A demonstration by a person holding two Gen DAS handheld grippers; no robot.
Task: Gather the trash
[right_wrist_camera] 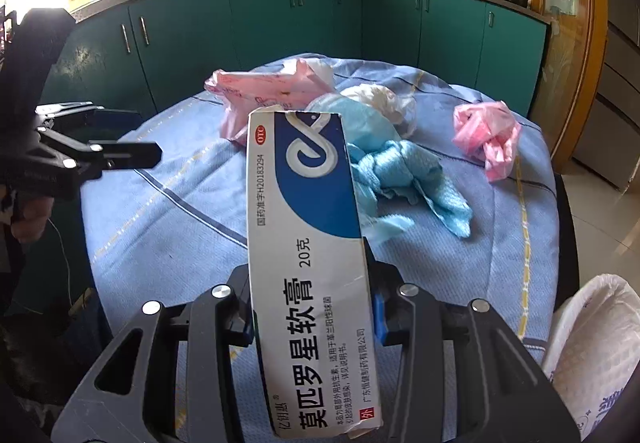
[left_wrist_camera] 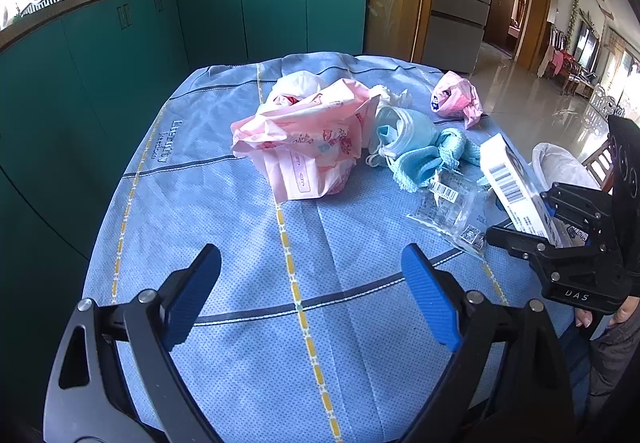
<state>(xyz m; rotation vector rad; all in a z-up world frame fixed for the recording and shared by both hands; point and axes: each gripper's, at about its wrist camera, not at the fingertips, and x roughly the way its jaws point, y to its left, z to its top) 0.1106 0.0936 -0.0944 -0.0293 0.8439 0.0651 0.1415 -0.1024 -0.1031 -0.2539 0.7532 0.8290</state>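
The right gripper (right_wrist_camera: 310,317) has its jaws clamped on a blue-and-white ointment box (right_wrist_camera: 308,243), which points toward 12 o'clock. Beyond it on the tabletop (right_wrist_camera: 168,227) lie blue cloths (right_wrist_camera: 408,179), with a crumpled pink bag (right_wrist_camera: 486,135) at 2 o'clock.

Both grippers, the left gripper (left_wrist_camera: 312,293) and the right gripper (right_wrist_camera: 312,317), have black angular frames, silver screws and 2 ribbed blue pads (left_wrist_camera: 430,295); the right bears white "DAS" lettering.

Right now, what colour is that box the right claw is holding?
The box is white and dark blue, clearest in the right wrist view.
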